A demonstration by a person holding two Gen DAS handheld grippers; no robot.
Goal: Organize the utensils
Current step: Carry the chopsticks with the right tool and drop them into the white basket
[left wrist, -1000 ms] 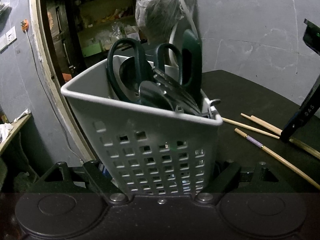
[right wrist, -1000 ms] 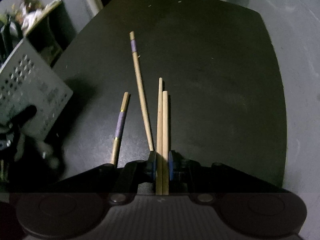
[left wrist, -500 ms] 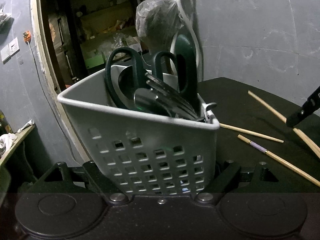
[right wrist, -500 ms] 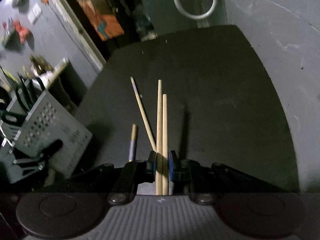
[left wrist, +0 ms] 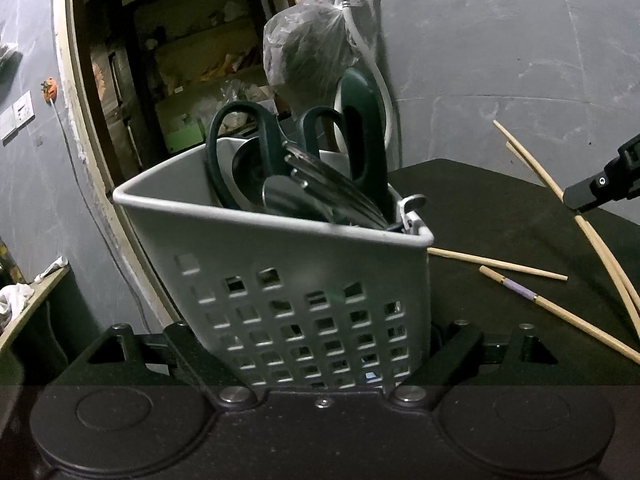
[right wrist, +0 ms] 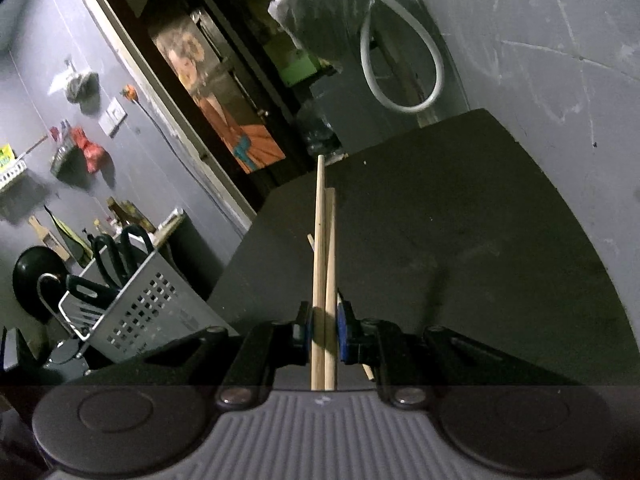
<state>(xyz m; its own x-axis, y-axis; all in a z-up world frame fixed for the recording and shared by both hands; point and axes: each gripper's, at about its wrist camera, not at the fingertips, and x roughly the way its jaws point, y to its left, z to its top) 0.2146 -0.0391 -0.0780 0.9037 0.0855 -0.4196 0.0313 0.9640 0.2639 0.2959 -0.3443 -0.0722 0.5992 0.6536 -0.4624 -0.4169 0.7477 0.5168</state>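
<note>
Four chopsticks in all: two chopsticks [right wrist: 325, 264] clamped side by side in the right gripper [right wrist: 324, 330], pointing toward frame top, now raised off the desk [right wrist: 460, 240]; two loose chopsticks [left wrist: 520, 280] lie lower right. The left gripper [left wrist: 320, 360] straddles the utensil caddy [left wrist: 280, 280], jaws opening; one pair of scissors [left wrist: 260, 152] inside.

Dim, grainy, fisheye-warped edges
</note>
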